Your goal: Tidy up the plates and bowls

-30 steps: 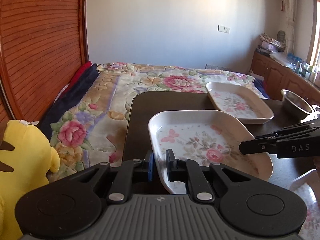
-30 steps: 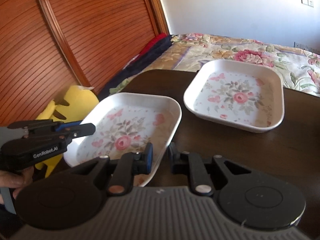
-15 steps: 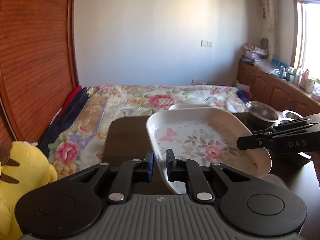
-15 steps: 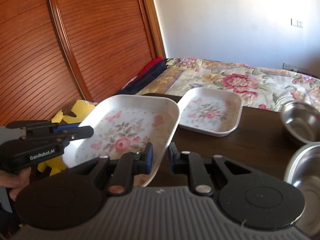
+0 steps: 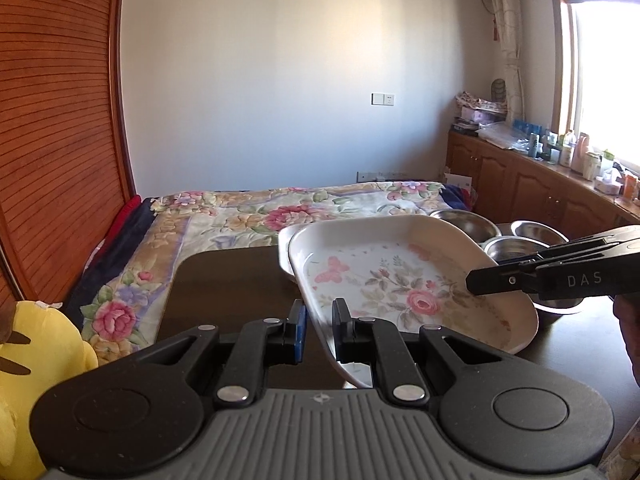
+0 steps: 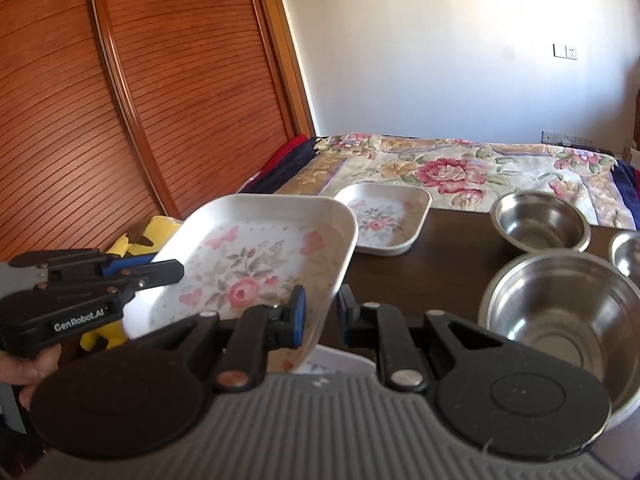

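**Ana:** Both grippers pinch one dish: the left gripper (image 5: pixel 319 322) has its black fingers nearly closed on the near rim of the white rectangular plate with pink roses and butterflies (image 5: pixel 400 280), and the right gripper (image 6: pixel 320 314) clamps the opposite rim the same way.

**Ben:** Where is that plate?

**Ana:** Lifted and tilted above the dark brown table (image 6: pixel 440 248). A second white floral plate (image 6: pixel 384 216) lies flat near the table's far edge, close to the bed.

**Ben:** And the bowls?

**Ana:** Three shiny steel bowls on the table's right side: a large one (image 6: pixel 560 320) nearest the right gripper, another (image 6: pixel 540 220) behind it, and a third (image 6: pixel 628 252) cut off by the frame edge.

**Ben:** What about the room?

**Ana:** A bed with a flowered quilt (image 5: pixel 280 212) beyond the table, a reddish slatted wooden wardrobe (image 6: pixel 120 100) on the left, a yellow plush toy (image 5: pixel 36 360) beside it. Plain white wall with a light switch (image 5: pixel 383 99) (an air conditioner above), and wooden cabinets (image 5: pixel 520 184) cluttered with bottles under a bright window.
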Demonstrator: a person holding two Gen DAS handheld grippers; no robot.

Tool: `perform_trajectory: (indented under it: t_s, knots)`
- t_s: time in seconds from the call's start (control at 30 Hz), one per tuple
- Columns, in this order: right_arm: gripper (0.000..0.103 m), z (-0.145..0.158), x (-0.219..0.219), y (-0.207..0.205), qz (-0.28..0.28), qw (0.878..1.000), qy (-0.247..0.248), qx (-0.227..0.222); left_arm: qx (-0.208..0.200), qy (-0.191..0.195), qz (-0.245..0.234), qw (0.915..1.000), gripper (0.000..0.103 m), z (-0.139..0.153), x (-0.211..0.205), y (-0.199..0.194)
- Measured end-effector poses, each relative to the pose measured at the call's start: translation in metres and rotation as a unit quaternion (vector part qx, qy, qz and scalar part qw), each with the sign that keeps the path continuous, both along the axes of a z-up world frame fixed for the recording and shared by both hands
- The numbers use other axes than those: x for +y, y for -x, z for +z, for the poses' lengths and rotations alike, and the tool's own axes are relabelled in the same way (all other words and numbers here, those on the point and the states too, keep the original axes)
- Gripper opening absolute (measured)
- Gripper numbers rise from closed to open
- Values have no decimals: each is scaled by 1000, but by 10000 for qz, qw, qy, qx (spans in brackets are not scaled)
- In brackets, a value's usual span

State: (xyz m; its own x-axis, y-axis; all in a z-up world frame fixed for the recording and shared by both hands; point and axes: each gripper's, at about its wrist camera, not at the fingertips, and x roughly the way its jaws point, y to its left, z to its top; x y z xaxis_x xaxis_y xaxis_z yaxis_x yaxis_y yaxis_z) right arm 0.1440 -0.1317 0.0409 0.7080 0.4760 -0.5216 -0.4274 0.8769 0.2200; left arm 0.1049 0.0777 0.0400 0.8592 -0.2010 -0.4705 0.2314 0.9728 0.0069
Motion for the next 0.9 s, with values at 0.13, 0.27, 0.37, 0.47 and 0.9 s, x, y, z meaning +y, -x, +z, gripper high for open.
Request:
perform_trajectory:
  t_s: [0.13, 0.27, 0.37, 0.47, 0.9]
  knots:
    - [18, -5, -9, 7, -8, 10000, -57, 3, -33, 3, -73, 10000, 14, -1, -10, 12]
    - [18, -8, -17, 14, -50, 9999, -128, -41, -78, -38, -122, 9999, 14, -5, -19, 23]
    - [18, -9, -18, 19, -53, 9998, -142, -97, -74, -4, -142, 9999, 14, -9, -20, 27]
    - [18, -10, -19, 26, -79, 9997, -124, -188, -37, 59, -160, 9998, 14, -14, -19, 31]
    - [18, -38, -25, 46, -74, 9978, -590, -299, -30, 449, -43, 9990, 14, -35, -9, 55]
